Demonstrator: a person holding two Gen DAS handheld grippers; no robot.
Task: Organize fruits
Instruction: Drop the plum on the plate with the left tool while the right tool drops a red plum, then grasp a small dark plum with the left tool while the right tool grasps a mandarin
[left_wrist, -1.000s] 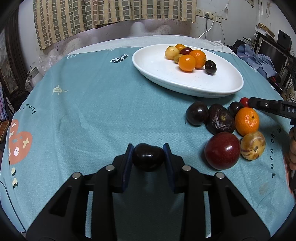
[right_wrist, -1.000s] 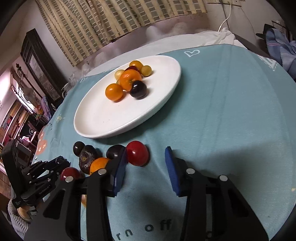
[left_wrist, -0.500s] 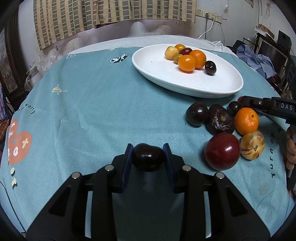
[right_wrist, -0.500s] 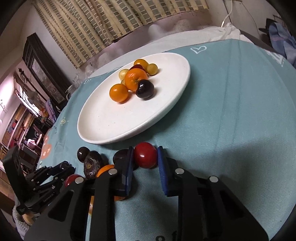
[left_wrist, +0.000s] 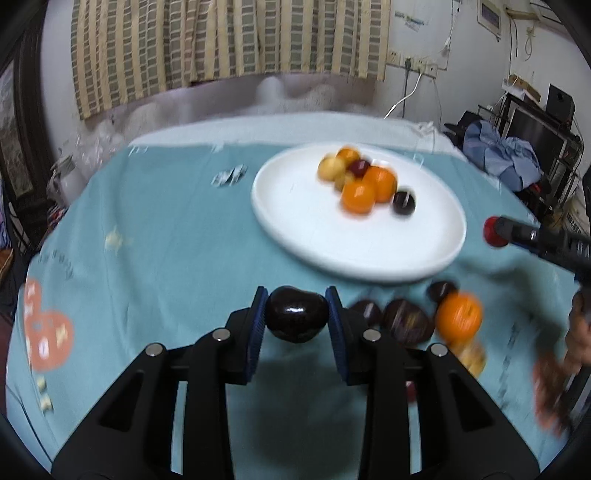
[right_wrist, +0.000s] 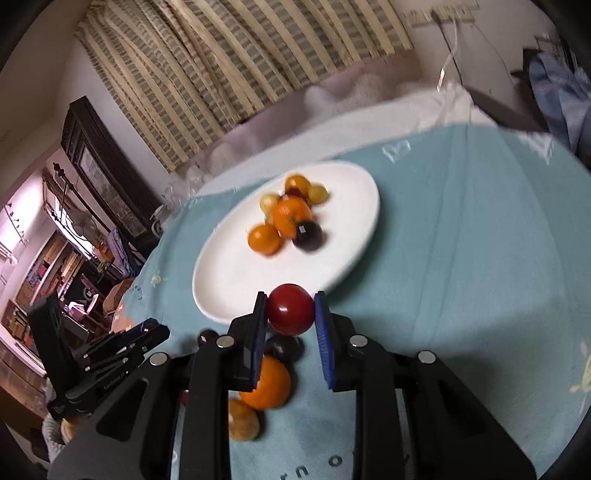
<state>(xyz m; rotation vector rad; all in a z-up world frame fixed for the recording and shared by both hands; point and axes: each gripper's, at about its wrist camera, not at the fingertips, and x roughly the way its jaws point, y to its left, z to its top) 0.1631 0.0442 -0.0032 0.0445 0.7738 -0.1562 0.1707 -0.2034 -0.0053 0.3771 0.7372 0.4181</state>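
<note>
1. Since the earlier frames, both grippers have risen off the cloth. The left gripper (left_wrist: 296, 316) stays clamped on the dark plum (left_wrist: 296, 318); the right gripper (right_wrist: 289, 317) pinches the red fruit (right_wrist: 290, 308) at the white plate's (right_wrist: 225, 277) near rim.
2. The plate carries about seven fruits, two of them oranges (left_wrist: 357, 195); exact count blurred.
3. One orange (right_wrist: 266, 384) lies on the teal tablecloth (left_wrist: 166, 240); a striped curtain (left_wrist: 221, 44) hangs behind.

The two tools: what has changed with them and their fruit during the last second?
The right tool closed on the red fruit, which lay loose on the cloth a second ago, and lifted it toward the plate. The left tool, shut on the dark plum throughout, rose and moved toward the plate too. The fruit on the plate and the pile on the cloth stayed put.
</note>
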